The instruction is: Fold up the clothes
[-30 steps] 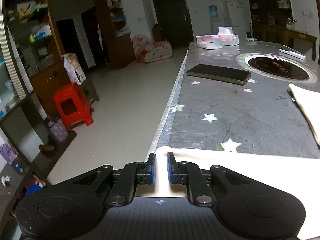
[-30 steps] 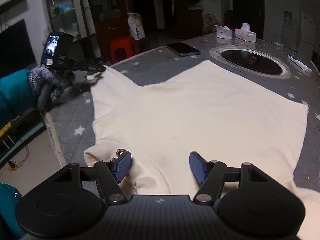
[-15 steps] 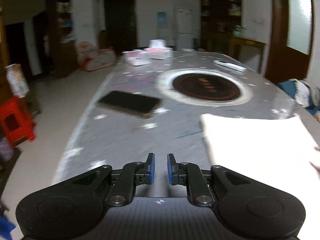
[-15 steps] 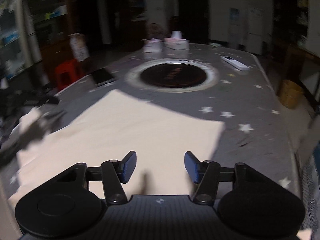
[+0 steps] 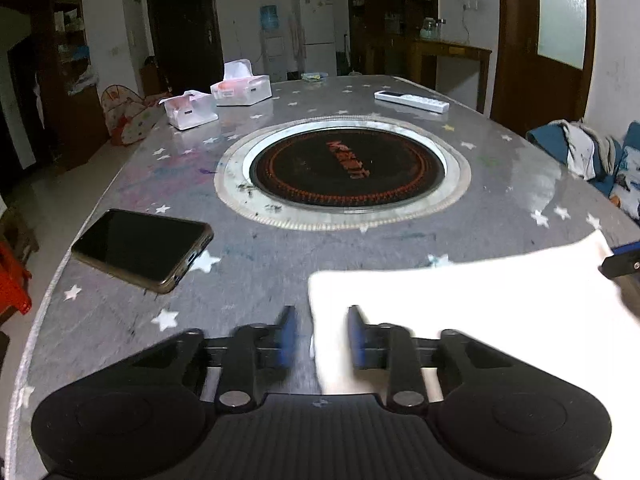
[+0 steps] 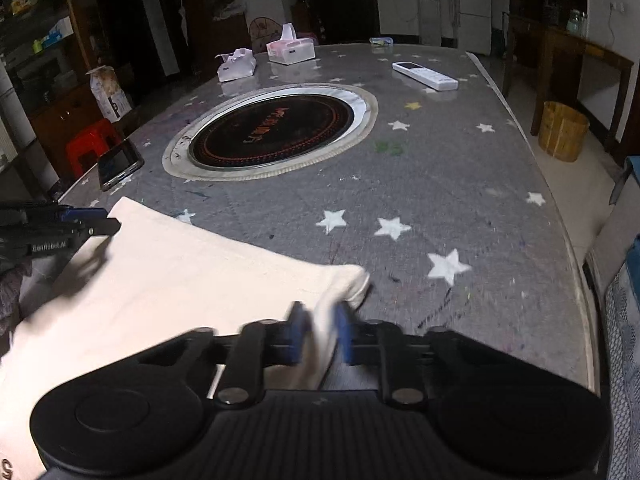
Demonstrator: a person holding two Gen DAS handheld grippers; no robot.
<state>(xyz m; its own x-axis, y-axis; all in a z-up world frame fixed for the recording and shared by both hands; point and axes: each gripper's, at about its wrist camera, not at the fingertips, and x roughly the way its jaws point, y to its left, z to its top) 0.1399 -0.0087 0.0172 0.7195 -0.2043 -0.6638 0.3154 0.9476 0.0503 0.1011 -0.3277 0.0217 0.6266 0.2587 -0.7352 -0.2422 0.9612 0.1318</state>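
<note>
A cream garment (image 5: 460, 292) lies flat on the near part of the grey star-patterned table (image 5: 400, 240). My left gripper (image 5: 322, 336) sits at the garment's left corner. Its blurred jaws are closing, with the cloth edge between them and a sliver of table still showing beside the left pad. My right gripper (image 6: 322, 332) is at the right corner of the garment (image 6: 180, 280). Its jaws are closing and pinch a bunched fold of cloth. Each view shows the other tool: the left gripper (image 6: 92, 220) at the far left, the right gripper (image 5: 624, 258) at the right border.
A black phone (image 5: 144, 248) lies near the table's left edge. A round hob (image 5: 348, 170) is set into the table's middle. Two tissue packs (image 5: 240, 88) and a white remote (image 5: 412, 101) lie beyond it. A red stool (image 6: 90, 146) and a wooden bucket (image 6: 562, 132) stand on the floor.
Both views swung right across the table, away from the sleeve and collar. The right jaws went from wide open to narrow on cloth. The left jaws stand wider apart than before.
</note>
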